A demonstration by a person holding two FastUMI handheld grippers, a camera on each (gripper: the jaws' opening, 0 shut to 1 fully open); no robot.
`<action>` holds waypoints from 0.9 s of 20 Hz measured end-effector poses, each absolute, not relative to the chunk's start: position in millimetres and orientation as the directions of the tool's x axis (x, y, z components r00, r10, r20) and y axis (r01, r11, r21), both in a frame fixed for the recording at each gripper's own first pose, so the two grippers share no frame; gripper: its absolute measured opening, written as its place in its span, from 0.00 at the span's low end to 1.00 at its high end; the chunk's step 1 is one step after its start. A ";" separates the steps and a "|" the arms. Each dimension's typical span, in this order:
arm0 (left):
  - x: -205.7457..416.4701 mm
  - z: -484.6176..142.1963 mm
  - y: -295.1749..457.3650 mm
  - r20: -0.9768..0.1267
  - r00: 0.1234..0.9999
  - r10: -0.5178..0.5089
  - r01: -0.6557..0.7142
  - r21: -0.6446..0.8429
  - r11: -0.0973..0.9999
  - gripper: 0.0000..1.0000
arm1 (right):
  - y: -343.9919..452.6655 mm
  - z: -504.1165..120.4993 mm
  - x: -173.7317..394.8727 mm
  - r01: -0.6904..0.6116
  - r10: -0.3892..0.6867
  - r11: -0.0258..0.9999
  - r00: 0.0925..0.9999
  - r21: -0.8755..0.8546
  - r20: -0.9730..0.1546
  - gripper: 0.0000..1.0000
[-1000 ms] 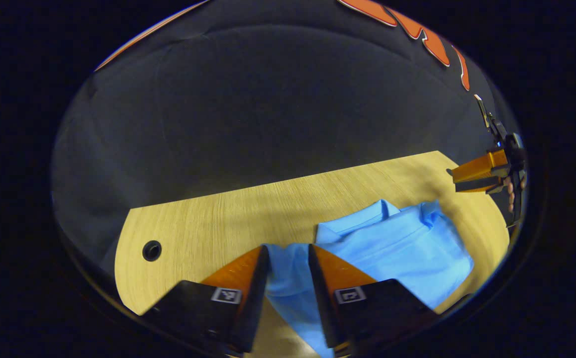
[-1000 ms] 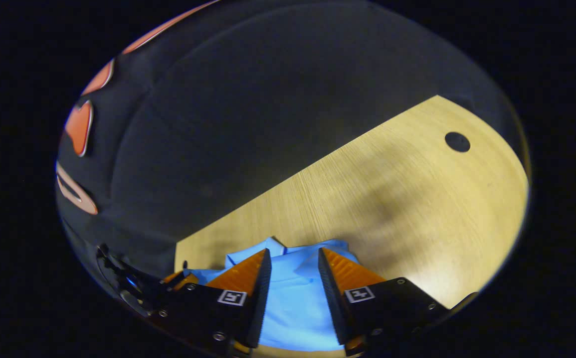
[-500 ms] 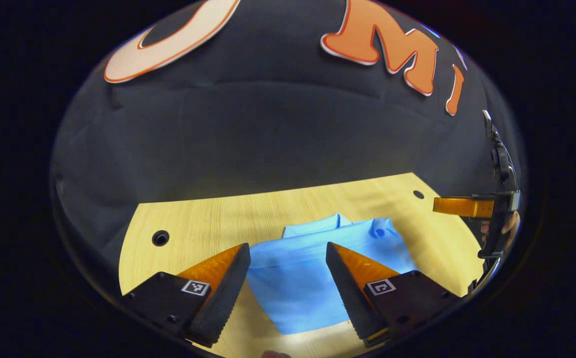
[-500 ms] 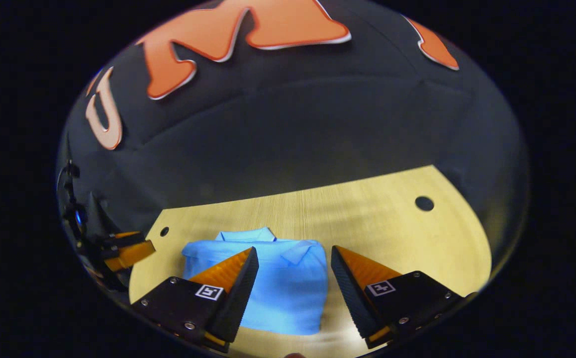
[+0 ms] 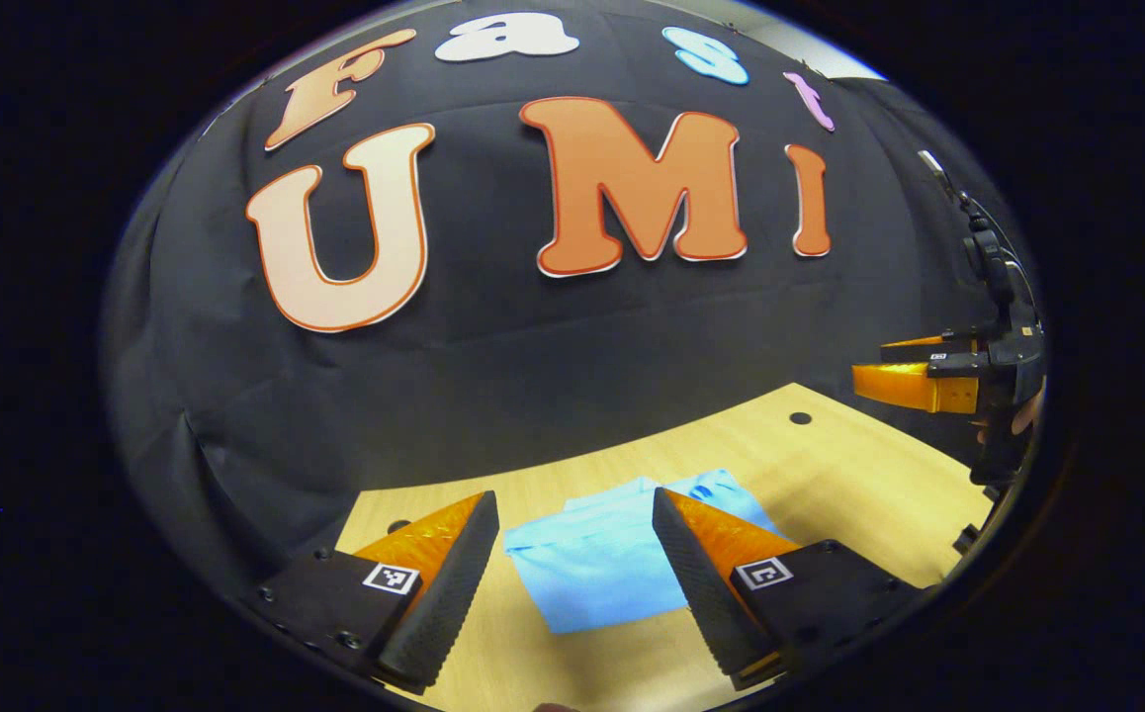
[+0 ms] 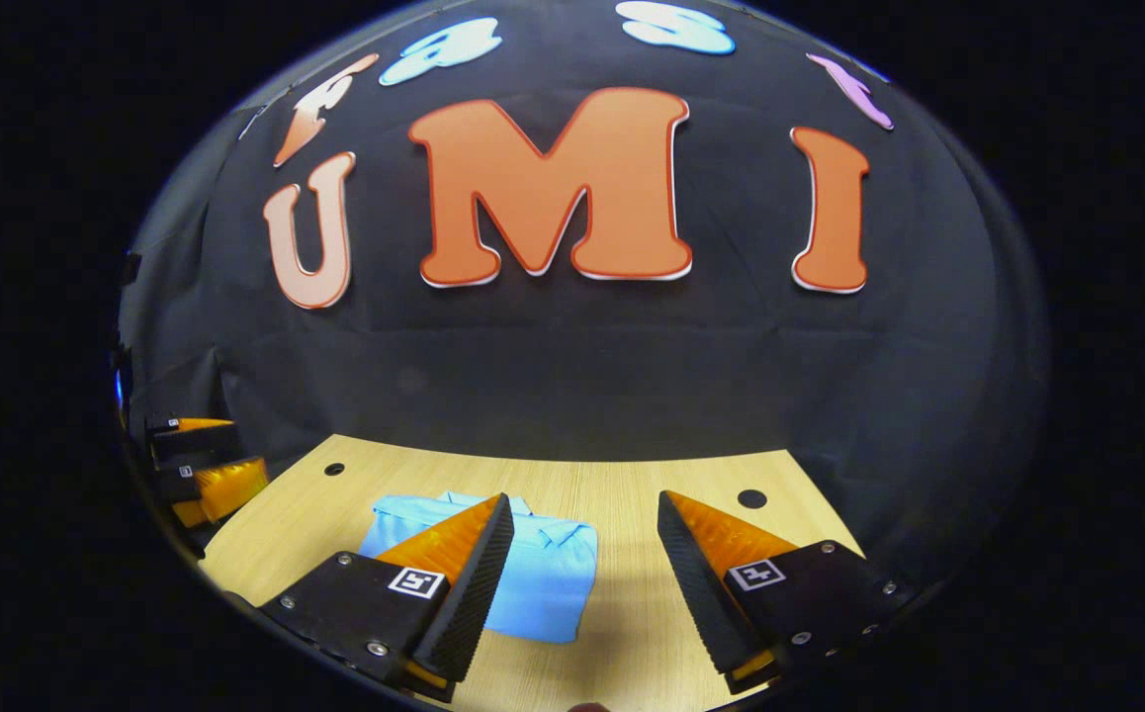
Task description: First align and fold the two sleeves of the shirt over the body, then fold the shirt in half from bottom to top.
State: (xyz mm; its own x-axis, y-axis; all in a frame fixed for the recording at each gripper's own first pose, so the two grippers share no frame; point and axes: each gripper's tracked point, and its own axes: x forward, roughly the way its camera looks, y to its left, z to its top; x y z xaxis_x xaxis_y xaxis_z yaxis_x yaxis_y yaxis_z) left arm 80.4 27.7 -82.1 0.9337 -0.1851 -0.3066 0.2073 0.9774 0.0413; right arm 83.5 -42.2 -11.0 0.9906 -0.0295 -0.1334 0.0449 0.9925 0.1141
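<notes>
Shirt (image 5: 597,569) folded, flat on table (image 6: 632,475), partly hidden behind fingers. Left gripper (image 5: 572,514) and right gripper (image 6: 582,514) both spread, gripping nothing, above table. Finger tags unreadable.

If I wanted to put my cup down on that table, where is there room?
Bare wood lies on the table between the folded blue shirt and the round hole. A strip behind the shirt is free too. The shirt fills the left-middle.
</notes>
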 end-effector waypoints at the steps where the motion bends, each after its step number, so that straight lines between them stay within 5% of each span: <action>1: 56.8 -73.6 15.5 -0.288 0.940 -0.181 0.198 0.028 0.980 1.00 | -34.0 -5.4 59.3 0.027 -0.014 0.992 0.994 0.123 -0.107 0.89; 9: -63.4 -22.6 -5.0 -0.124 0.987 -0.102 0.096 -0.054 0.994 1.00 | 1.5 -20.7 -47.5 -0.018 0.019 0.999 0.999 0.032 -0.040 0.89; 18: -109.9 -19.6 7.4 -0.120 0.992 -0.032 0.022 -0.086 0.996 1.00 | 18.2 -11.8 -93.4 -0.063 0.063 0.998 0.997 -0.005 0.044 0.89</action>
